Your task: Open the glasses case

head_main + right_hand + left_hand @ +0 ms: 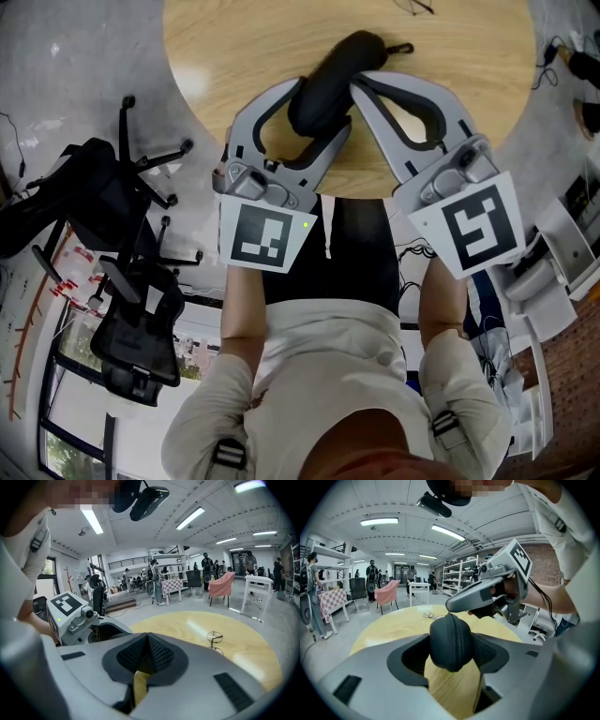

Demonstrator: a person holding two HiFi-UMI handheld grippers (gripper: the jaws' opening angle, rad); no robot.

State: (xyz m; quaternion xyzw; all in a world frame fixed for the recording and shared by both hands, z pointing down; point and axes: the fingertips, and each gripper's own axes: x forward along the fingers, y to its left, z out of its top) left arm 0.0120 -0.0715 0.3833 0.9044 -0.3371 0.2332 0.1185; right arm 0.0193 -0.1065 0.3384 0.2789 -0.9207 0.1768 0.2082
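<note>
A black zipped glasses case (336, 75) is held over the near edge of a round wooden table (234, 47). My left gripper (322, 105) is shut on it, one pad against each side of its near end. In the left gripper view the case (450, 639) stands between the jaws, seam facing me. My right gripper (359, 82) is shut, and its tip (450, 607) touches the case's top at the zipper. In the right gripper view the closed jaws (147, 639) show nothing between them. A small loop (401, 48) sticks out of the case's far end.
Thin wire-framed glasses (214, 637) lie on the far part of the table. Black office chairs (122, 309) stand on the floor to my left, and white equipment and cables (548, 262) to my right. People, a pink chair and shelves are far off in the room.
</note>
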